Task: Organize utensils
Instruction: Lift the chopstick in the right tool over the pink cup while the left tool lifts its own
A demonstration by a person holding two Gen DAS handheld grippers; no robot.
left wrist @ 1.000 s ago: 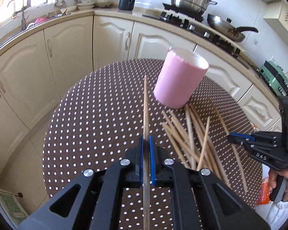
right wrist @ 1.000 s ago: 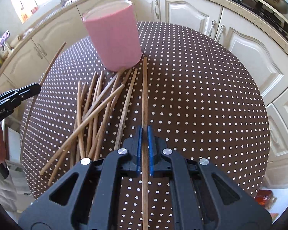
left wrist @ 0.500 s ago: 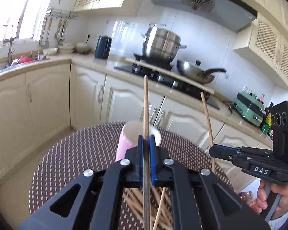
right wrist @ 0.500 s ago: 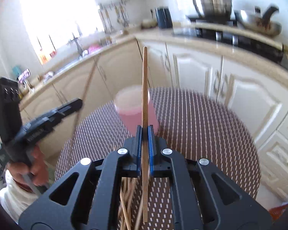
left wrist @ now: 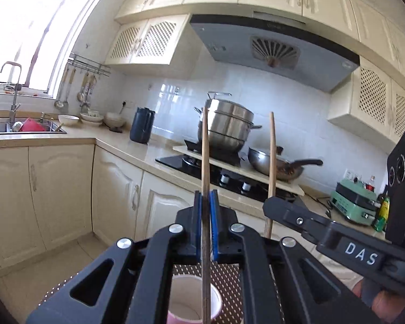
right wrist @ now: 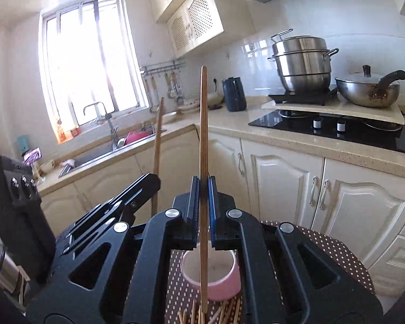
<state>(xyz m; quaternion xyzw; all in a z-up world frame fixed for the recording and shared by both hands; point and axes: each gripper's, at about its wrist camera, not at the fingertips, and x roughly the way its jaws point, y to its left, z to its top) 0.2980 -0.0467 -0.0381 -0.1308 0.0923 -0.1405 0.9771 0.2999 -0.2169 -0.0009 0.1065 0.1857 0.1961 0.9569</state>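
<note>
The left tongs (left wrist: 206, 224) are clamped narrow on a single wooden chopstick (left wrist: 205, 162), which stands nearly upright between the blue pads, its top end level with the steel steamer pot (left wrist: 226, 129) on the hob behind and its lower end running down in front of the open mouth of the pink cup (left wrist: 193, 301). The right tongs (right wrist: 202, 210) are likewise closed tight on a second chopstick (right wrist: 203, 124), also held close to vertical, with its lower end hanging before the cup's rim and over the loose chopsticks (right wrist: 216, 314) lying at the near edge of that view. The cup stands upright on the round bench (right wrist: 332, 245), which is covered in a brown cloth with white dots, and its inside looks pale; whether either stick's tip is already inside the cup cannot be told from these angles. Each tool shows in the other's camera: from the left wrist the right tongs come in from the right side, with a black body marked DAS and a person's fingers (left wrist: 383, 302) wrapped round the grip below; from the right wrist the left tongs reach in from the left, just beside the right ones. Behind them runs a cream kitchen counter with a wok (right wrist: 367, 91), a dark kettle (right wrist: 233, 94) and a sink (right wrist: 105, 151) under a bright window.
</note>
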